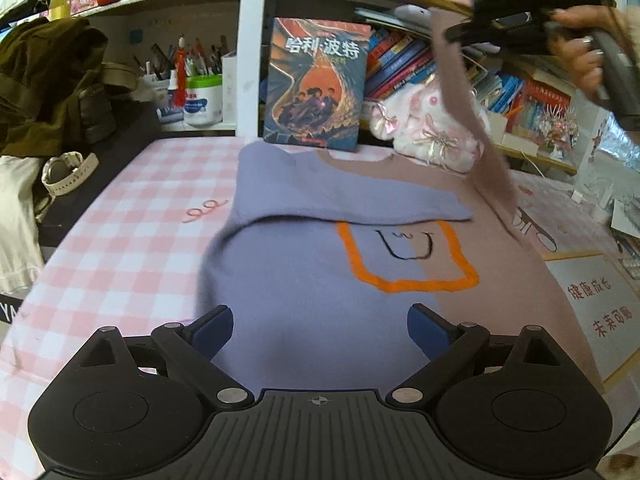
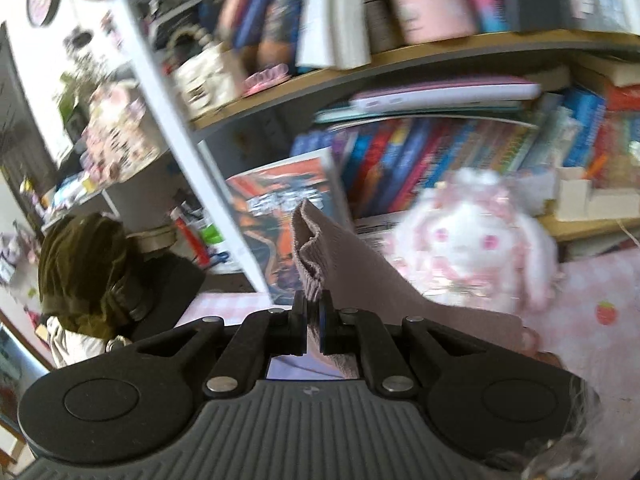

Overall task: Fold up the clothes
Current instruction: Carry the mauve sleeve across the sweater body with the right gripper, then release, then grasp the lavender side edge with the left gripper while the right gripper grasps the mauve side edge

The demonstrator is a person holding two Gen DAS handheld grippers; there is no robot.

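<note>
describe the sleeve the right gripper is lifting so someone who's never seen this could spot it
Start at the two-tone sweater spread on the pink checked bedcover, in front of the bookshelf. From its far mauve shoulder a long mauve sleeve rises to the right gripper, whose jaws pinch its ribbed cuff. The blue sleeve lies folded flat across the chest; this one hangs in the air.

Left gripper (image 1: pixel 320 330) agape; right gripper (image 2: pixel 313 316) raised, clamped.

Sweater (image 1: pixel 304 280): half lavender, half mauve-brown, orange outlined square with a small black face on the chest; lies flat just ahead of the left gripper (image 1: pixel 320 330); lavender sleeve (image 1: pixel 352 200) folded across the chest; mauve sleeve (image 1: pixel 468 120) lifted up to the right, cuff pinched in the right gripper (image 2: pixel 313 312).
</note>
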